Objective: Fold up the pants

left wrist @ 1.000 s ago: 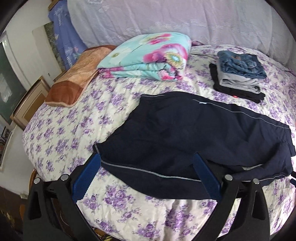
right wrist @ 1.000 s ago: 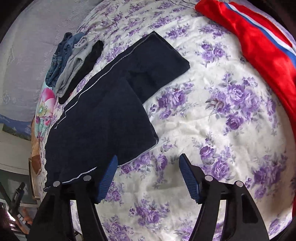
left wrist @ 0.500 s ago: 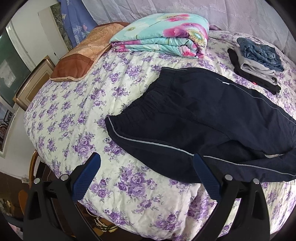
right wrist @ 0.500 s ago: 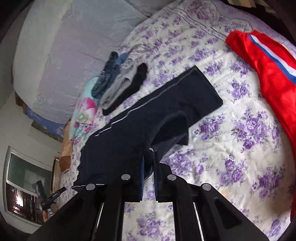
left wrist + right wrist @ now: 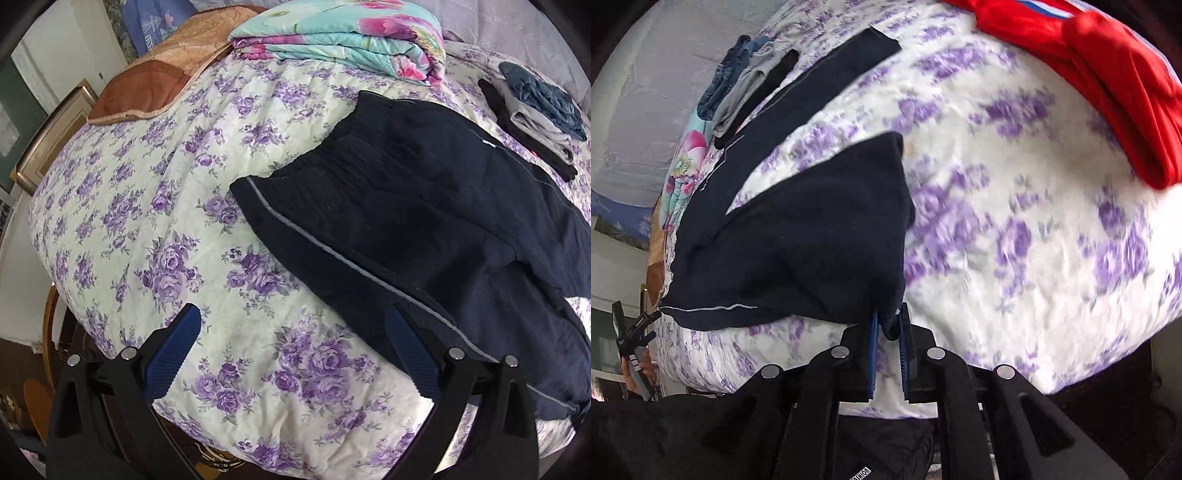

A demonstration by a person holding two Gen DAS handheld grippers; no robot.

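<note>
Dark navy pants (image 5: 424, 221) with a thin grey side stripe lie on the floral bedspread (image 5: 155, 221), waistband toward the pillows. My left gripper (image 5: 291, 332) is open and empty above the bed's near edge, its right finger close to the pants' striped edge. In the right wrist view my right gripper (image 5: 888, 328) is shut on the hem of the near leg of the pants (image 5: 812, 251) and holds it lifted off the bed. The other leg (image 5: 827, 74) lies flat toward the far side.
A folded floral quilt (image 5: 340, 40) and an orange pillow (image 5: 162, 77) lie at the head of the bed. A stack of folded clothes (image 5: 535, 114) sits beyond the pants. A red garment (image 5: 1108, 85) lies at the far right.
My right gripper closed on the near leg's hem and pulled it back toward the bed's edge. My left gripper drew back and left from the pants, still open.
</note>
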